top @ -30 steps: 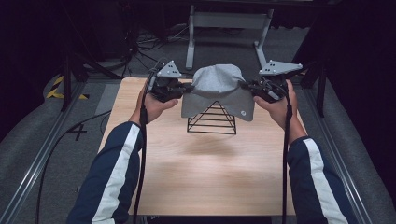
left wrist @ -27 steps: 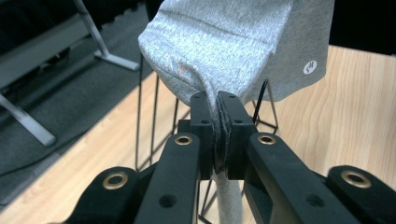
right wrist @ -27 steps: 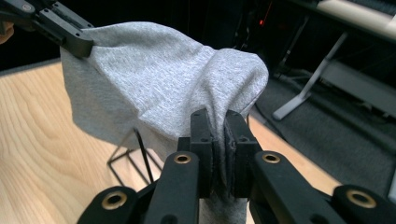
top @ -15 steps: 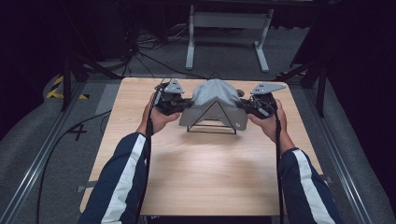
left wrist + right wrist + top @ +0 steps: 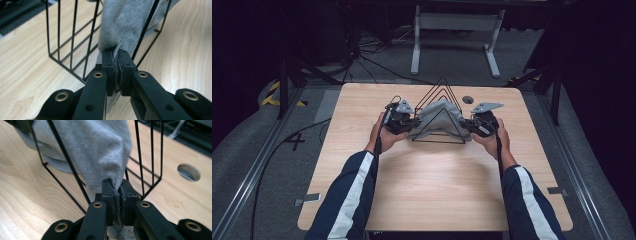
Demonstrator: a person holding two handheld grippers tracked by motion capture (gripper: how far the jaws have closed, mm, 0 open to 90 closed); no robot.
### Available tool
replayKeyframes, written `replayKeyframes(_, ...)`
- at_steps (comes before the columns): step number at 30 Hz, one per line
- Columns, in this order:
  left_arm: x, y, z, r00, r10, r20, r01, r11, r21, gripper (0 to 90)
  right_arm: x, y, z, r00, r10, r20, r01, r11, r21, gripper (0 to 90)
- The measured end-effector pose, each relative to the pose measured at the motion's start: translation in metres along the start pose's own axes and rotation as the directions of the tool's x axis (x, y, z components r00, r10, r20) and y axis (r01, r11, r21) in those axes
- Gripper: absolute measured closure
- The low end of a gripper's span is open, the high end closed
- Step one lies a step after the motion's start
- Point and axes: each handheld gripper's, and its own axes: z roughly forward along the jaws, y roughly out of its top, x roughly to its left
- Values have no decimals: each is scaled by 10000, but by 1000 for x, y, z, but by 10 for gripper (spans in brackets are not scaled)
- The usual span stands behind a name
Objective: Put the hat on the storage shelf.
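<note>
A grey cloth (image 5: 438, 116) is held low over the far half of the table (image 5: 437, 190), stretched between the two grippers and lying within a black wire rack (image 5: 439, 97) of triangular frames. The left gripper (image 5: 404, 121) is seen at the rack's left side and the right gripper (image 5: 477, 125) at its right side, each gripped by a hand (image 5: 384, 132) coming up from a dark sleeve with a white stripe. In the left gripper view, the jaws are pressed together on a fold of the cloth (image 5: 130, 27), which is pinched between the pads just beside the rack's wires (image 5: 72, 37). In the right gripper view, the jaws are likewise closed on an edge of the cloth (image 5: 95, 150), with the rack's wires (image 5: 150, 152) on either side and a round hole (image 5: 188, 172) in the table beyond. In the high view, the rack's peak rises above the cloth.
</note>
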Motion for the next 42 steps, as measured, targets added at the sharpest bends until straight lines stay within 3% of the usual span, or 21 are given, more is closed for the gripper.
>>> replayKeyframes(5, -2, -5, 8, 9997, 130, -207, -125, 9996, 273, 858, -1, -9, 9, 9997, 240, -73, -240, 9997, -21, 841)
replayKeyframes(8, -4, -8, 16, 9952, 638, -743, -574, 9947, 847, 860, 0, -13, 11, 9999, 48, 107, -48, 10000, 73, 840)
replayKeyframes(11, -3, -11, 18, 9964, 334, -779, -284, 9975, 645, 862, 0, -15, 12, 9999, 66, 142, -67, 10000, 57, 836)
replayKeyframes(19, -6, -6, -4, 9892, 887, -1168, -776, 9923, 969, 834, 4, -13, 1, 9995, -132, 293, 128, 9998, 129, 796)
replayKeyframes(27, -12, -5, -24, 9841, 1326, -1182, -1183, 9856, 1204, 834, 5, -9, -12, 9989, -297, 366, 289, 9993, 224, 753)
replayKeyframes(30, -13, -7, -30, 9849, 1298, -1142, -1175, 9871, 1087, 831, 5, -8, -15, 9984, -404, 399, 395, 9990, 229, 745)
replayKeyframes(40, -18, -24, -52, 9842, 1453, -1010, -1309, 9819, 1370, 778, 5, -12, -35, 9978, -560, 354, 549, 9979, 334, 663)
replayKeyframes(42, -21, -30, -58, 9801, 1699, -1025, -1521, 9751, 1616, 767, 5, -15, -40, 9980, -565, 281, 556, 9980, 311, 649)
